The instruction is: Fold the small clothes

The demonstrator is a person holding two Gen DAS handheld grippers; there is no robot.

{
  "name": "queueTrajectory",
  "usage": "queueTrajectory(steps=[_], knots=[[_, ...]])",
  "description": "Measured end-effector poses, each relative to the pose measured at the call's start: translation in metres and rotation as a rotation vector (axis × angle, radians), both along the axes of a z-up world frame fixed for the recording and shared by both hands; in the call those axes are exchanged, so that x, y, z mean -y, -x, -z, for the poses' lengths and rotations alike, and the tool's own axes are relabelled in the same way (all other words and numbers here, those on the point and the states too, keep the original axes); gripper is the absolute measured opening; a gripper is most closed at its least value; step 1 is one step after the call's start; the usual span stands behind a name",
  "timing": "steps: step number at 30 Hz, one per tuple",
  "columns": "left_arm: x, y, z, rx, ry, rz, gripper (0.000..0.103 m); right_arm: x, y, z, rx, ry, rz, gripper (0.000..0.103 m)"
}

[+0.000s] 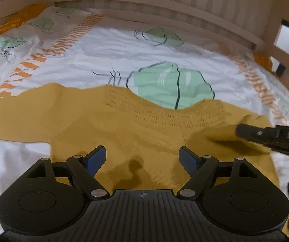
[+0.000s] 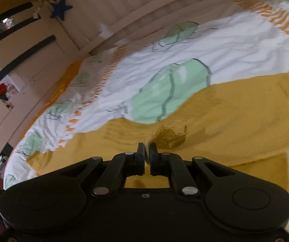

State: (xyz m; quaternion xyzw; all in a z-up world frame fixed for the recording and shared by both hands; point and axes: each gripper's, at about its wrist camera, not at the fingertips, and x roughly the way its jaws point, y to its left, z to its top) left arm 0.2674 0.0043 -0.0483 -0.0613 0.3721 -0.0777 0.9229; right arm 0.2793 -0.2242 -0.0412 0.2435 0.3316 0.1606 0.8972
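A small mustard-yellow knitted sweater [image 1: 124, 125] lies spread flat on the bed, sleeves out to both sides. My left gripper [image 1: 142, 157] is open and empty, hovering just above the sweater's body. My right gripper [image 2: 147, 151] is shut on a pinched-up bit of the sweater's fabric [image 2: 166, 136], lifting a small fold of it. The right gripper also shows in the left wrist view [image 1: 269, 135] at the right, over the sweater's right sleeve. The sweater fills the lower right wrist view [image 2: 235, 117].
The bed cover [image 1: 104, 56] is white with green shapes and orange stripes. A wooden slatted bed rail [image 1: 164, 10] runs along the far side. A blue star [image 2: 60, 8] hangs on a post. A white cloth [image 1: 13, 161] lies at the lower left.
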Motion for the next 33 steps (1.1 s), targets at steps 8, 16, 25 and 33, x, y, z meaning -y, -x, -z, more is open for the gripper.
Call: queueTrajectory(steps=[8, 16, 25, 33], knots=[[-0.038, 0.008, -0.015, 0.013, 0.073, -0.067, 0.079, -0.059, -0.012, -0.014, 0.022, -0.014, -0.078, 0.019], [-0.065, 0.001, -0.016, -0.026, 0.151, -0.079, 0.079, -0.065, 0.001, -0.006, -0.023, 0.087, -0.128, 0.062], [-0.024, -0.011, -0.004, -0.064, 0.115, 0.032, 0.079, -0.011, 0.03, 0.0, 0.03, 0.257, 0.018, 0.083], [0.016, -0.014, 0.026, -0.114, 0.067, 0.088, 0.067, 0.001, 0.068, 0.012, 0.246, 0.464, 0.167, 0.103]])
